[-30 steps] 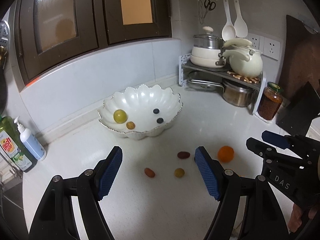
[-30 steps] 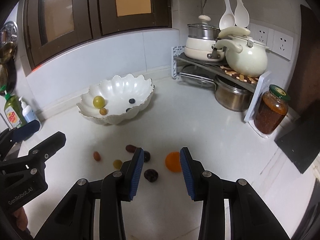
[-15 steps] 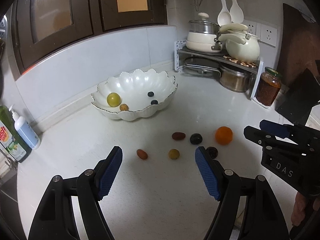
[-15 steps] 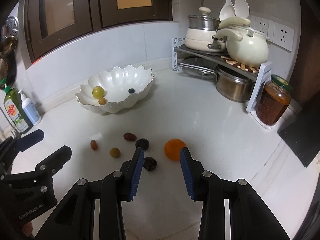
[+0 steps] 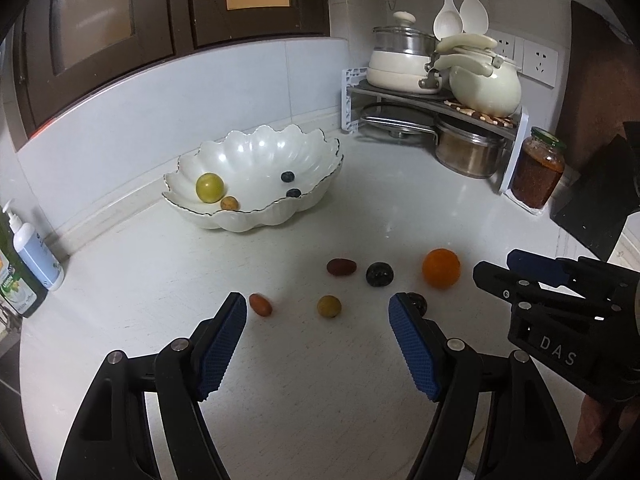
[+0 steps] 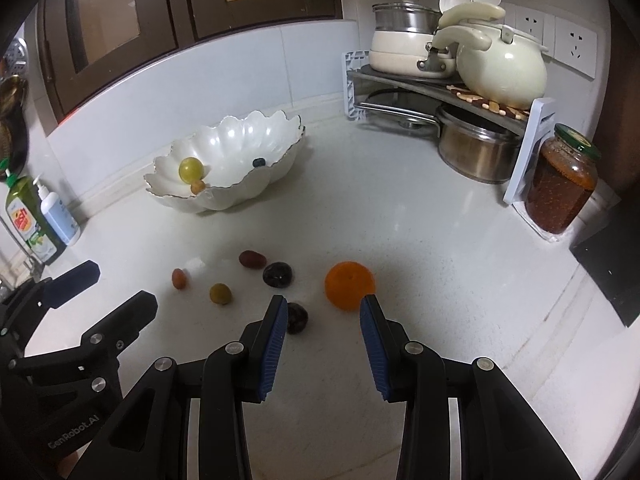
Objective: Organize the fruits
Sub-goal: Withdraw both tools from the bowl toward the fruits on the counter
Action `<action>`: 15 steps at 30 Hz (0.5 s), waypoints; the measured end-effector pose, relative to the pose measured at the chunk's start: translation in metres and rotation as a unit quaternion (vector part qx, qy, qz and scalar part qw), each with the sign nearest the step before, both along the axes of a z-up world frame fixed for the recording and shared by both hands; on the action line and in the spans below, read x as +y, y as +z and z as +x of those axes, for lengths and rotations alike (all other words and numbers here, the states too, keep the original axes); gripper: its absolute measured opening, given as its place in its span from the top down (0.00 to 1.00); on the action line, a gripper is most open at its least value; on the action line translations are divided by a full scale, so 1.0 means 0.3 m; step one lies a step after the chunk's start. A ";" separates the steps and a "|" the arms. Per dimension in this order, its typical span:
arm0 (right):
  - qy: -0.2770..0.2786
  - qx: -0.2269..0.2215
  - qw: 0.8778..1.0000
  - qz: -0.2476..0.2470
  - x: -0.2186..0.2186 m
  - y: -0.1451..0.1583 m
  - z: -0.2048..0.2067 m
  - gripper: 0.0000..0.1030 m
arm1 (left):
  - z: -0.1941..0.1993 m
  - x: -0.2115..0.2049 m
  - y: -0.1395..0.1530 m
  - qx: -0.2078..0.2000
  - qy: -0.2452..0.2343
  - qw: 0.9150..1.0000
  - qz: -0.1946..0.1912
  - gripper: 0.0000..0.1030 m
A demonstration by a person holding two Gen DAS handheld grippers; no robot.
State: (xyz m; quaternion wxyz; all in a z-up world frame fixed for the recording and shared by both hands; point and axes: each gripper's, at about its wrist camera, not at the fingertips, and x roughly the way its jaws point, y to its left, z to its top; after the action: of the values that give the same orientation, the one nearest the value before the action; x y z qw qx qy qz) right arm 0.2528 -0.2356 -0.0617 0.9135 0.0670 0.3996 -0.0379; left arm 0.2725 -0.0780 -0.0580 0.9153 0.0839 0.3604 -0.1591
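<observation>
White counter, corner of a kitchen. Scalloped white bowl at far left against the backsplash; inside it a yellow-green round fruit, a small orange one touching it, and two blueberries a little to the right.

Loose fruit on the counter nearer than the bowl: orange at right, dark plum to its left, reddish-brown oval fruit just beyond that, small yellow fruit and small red-orange oval further left. Second dark fruit nearest, partly hidden behind a blue pad.

Left gripper above the counter, tongs wide apart, holding nothing; yellow fruit between the tips in view, red-orange oval just beside the left tip. Right gripper tongs apart too, empty, orange framed just past the tips, not touching.

Far right: pot rack with cream pots, steel pot below, jar of red preserve. Soap bottles at far left.
</observation>
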 end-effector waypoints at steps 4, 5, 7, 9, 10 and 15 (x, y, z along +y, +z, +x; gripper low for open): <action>-0.006 0.003 1.000 0.005 -0.020 -0.020 0.023 0.48 | 0.023 -0.017 -0.026 0.007 0.002 1.000 0.003 0.32; -0.006 0.005 1.000 0.004 -0.026 -0.024 0.030 0.48 | 0.029 -0.020 -0.034 0.011 0.004 1.000 0.003 0.33; -0.009 0.011 1.000 0.007 -0.037 -0.036 0.048 0.48 | 0.043 -0.024 -0.049 0.017 0.008 1.000 0.003 0.36; -0.010 0.015 1.000 0.011 -0.044 -0.047 0.060 0.48 | 0.061 -0.027 -0.070 0.028 0.011 1.000 0.001 0.36; -0.010 0.018 1.000 0.011 -0.044 -0.052 0.067 0.48 | 0.066 -0.029 -0.076 0.031 0.013 0.999 0.001 0.36; -0.007 0.033 0.999 0.013 -0.051 -0.088 0.108 0.48 | 0.101 -0.041 -0.120 0.050 0.021 0.999 0.005 0.39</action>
State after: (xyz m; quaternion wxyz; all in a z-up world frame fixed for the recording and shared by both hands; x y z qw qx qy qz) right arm 0.2851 -0.2507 -0.0882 0.8984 0.0800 0.4300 -0.0410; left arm 0.3027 -0.0902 -0.0941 0.8987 0.0730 0.4084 -0.1422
